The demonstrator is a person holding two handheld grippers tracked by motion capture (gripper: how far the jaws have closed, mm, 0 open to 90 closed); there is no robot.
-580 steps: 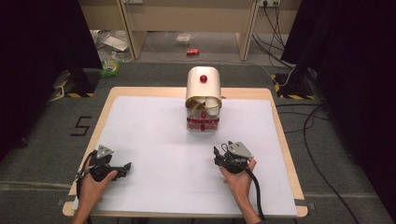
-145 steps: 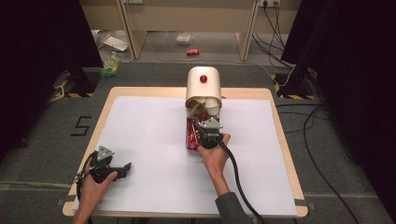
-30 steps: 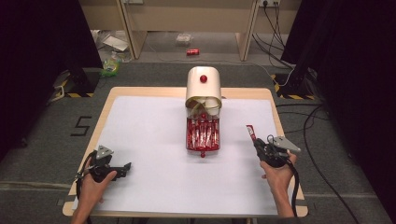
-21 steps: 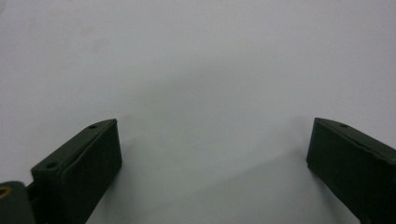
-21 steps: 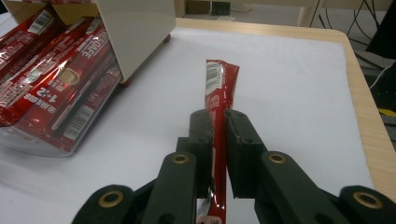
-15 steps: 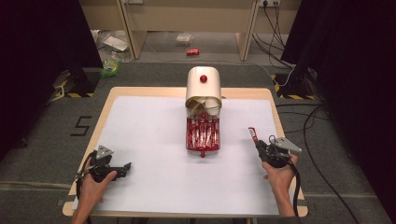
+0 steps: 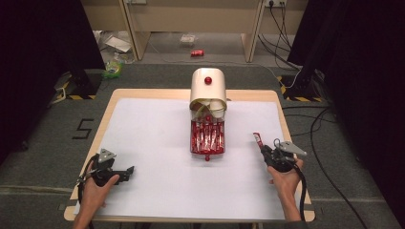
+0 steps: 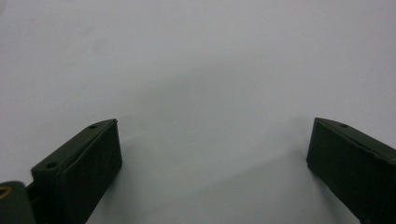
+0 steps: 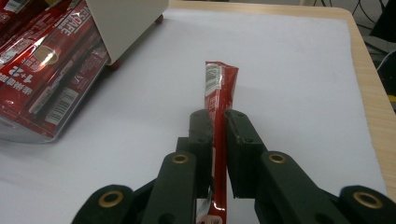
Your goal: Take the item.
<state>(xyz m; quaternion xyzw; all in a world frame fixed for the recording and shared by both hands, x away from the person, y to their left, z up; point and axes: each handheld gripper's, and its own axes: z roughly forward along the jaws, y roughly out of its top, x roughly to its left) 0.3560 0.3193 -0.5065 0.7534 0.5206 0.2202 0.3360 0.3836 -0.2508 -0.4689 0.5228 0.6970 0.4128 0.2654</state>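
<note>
A cream dispenser box (image 7: 208,90) with a red knob stands at the table's back middle. Its clear drawer (image 7: 207,138) is pulled out and holds several red coffee stick packets (image 9: 44,65). My right gripper (image 7: 265,151) sits near the table's right edge, shut on one red stick packet (image 9: 218,100) that points away from me past the jaws. The same packet (image 7: 258,139) shows thin and red in the high view. My left gripper (image 7: 125,172) rests at the front left, open, with bare white surface between its jaws (image 8: 210,154).
A white sheet (image 7: 157,143) covers most of the wooden table (image 7: 289,143). The table's right edge lies close to my right gripper. Cables trail on the floor at right (image 7: 329,124). Litter and a red can (image 7: 197,53) lie on the floor behind the table.
My right gripper went to the dispenser, the drawer came out, and it drew back to the right edge holding one stick. Over the last second it shifted slightly nearer me. The left gripper stayed put.
</note>
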